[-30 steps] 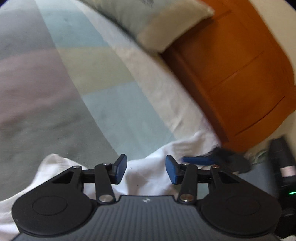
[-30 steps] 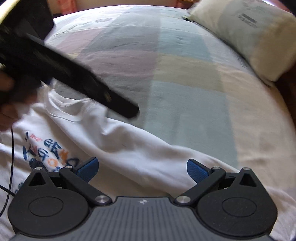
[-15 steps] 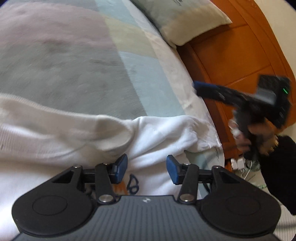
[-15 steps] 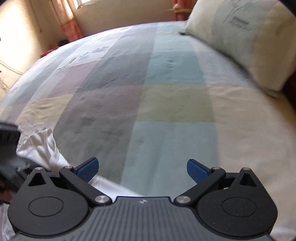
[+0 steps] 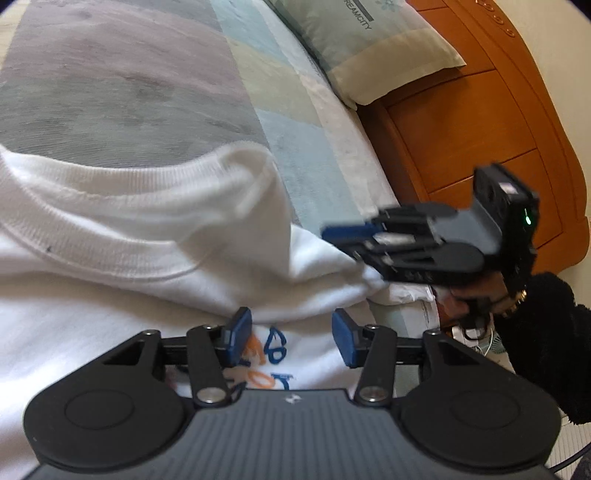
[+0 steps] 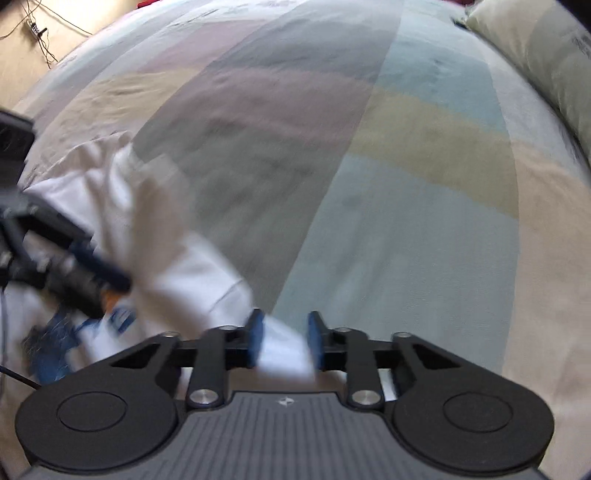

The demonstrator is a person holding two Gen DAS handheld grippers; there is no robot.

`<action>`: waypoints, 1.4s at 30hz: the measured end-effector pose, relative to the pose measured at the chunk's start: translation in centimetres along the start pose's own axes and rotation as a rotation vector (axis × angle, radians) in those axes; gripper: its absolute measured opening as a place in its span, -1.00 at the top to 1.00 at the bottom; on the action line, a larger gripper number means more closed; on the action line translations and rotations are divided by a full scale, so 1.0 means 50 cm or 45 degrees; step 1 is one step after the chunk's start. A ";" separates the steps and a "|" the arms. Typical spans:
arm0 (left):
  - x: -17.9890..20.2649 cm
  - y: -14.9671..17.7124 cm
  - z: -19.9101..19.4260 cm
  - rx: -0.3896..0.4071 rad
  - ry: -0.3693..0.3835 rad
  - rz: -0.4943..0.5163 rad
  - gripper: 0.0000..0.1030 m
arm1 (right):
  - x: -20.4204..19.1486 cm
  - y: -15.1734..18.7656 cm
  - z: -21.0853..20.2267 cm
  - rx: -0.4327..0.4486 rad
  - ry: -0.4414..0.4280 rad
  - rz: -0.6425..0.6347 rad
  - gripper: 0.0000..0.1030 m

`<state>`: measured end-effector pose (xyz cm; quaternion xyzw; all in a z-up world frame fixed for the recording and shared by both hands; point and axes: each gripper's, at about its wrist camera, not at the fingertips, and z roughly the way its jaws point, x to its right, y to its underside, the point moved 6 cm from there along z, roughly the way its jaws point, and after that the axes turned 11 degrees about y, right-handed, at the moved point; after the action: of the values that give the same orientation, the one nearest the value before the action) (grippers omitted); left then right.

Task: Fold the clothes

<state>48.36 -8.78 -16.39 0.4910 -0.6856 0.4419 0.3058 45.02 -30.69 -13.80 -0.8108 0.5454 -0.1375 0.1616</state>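
A white shirt (image 5: pixel 129 229) with blue and orange printed letters (image 5: pixel 273 347) lies crumpled on the bed. My left gripper (image 5: pixel 290 336) hovers open just above the print, nothing between its fingers. Over at the bed's right edge, my right gripper (image 5: pixel 343 240) meets a pulled-up corner of the shirt. In the right wrist view the right gripper (image 6: pixel 284 339) has its blue fingers drawn in on a fold of the white shirt (image 6: pixel 177 266). The left gripper (image 6: pixel 110 280) appears blurred at the left of that view, over the print.
A patchwork bed cover (image 6: pixel 369 184) in pastel blocks stretches ahead. A pillow (image 5: pixel 369 44) leans at the head of the bed by an orange wooden headboard (image 5: pixel 480 129). A hand in a black sleeve (image 5: pixel 546 332) holds the right gripper. Cables lie on the floor (image 6: pixel 37 29).
The right gripper came down to the shirt's edge and its wide-open fingers closed in on white cloth. The left gripper shifted slightly over the shirt, with its opening unchanged.
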 end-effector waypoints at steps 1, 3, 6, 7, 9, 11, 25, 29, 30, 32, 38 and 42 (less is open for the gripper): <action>0.003 0.002 -0.003 -0.012 -0.010 0.005 0.02 | -0.003 0.013 -0.012 -0.007 -0.014 0.022 0.53; 0.013 0.005 -0.009 -0.036 -0.019 0.021 0.02 | -0.010 0.035 -0.036 -0.019 -0.045 0.067 0.54; 0.037 0.003 -0.011 -0.047 0.017 0.035 0.02 | -0.037 0.059 -0.061 -0.017 -0.057 0.098 0.55; 0.048 0.000 -0.010 -0.043 0.041 0.039 0.02 | -0.047 0.064 -0.066 -0.008 -0.045 0.085 0.55; 0.072 -0.013 0.001 -0.031 0.087 0.053 -0.01 | -0.066 0.076 -0.070 0.001 -0.033 0.097 0.55; 0.093 -0.026 0.014 -0.014 0.132 0.084 -0.08 | -0.078 0.089 -0.070 0.023 -0.019 0.123 0.55; 0.011 0.034 0.054 -0.044 0.092 -0.051 -0.14 | -0.070 0.117 -0.066 0.051 -0.078 0.281 0.52; 0.005 0.036 0.054 -0.041 0.104 -0.031 -0.13 | -0.059 0.094 -0.083 0.094 -0.115 0.275 0.52; 0.005 0.036 0.055 -0.043 0.104 -0.023 -0.13 | -0.050 0.080 -0.086 0.124 -0.132 0.274 0.52; 0.003 0.037 0.055 -0.042 0.110 -0.017 -0.13 | -0.029 0.049 -0.088 0.180 -0.175 0.280 0.50; 0.004 0.038 0.051 -0.036 0.108 -0.026 -0.12 | 0.050 -0.035 0.014 0.184 -0.474 0.492 0.32; 0.004 0.041 0.046 -0.037 0.110 -0.024 -0.12 | 0.072 -0.010 0.055 0.076 -0.604 0.655 0.32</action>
<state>46.39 -10.70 -17.84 0.4736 -0.6734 0.4498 0.3463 47.86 -33.55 -15.95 -0.6511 0.6749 0.0840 0.3368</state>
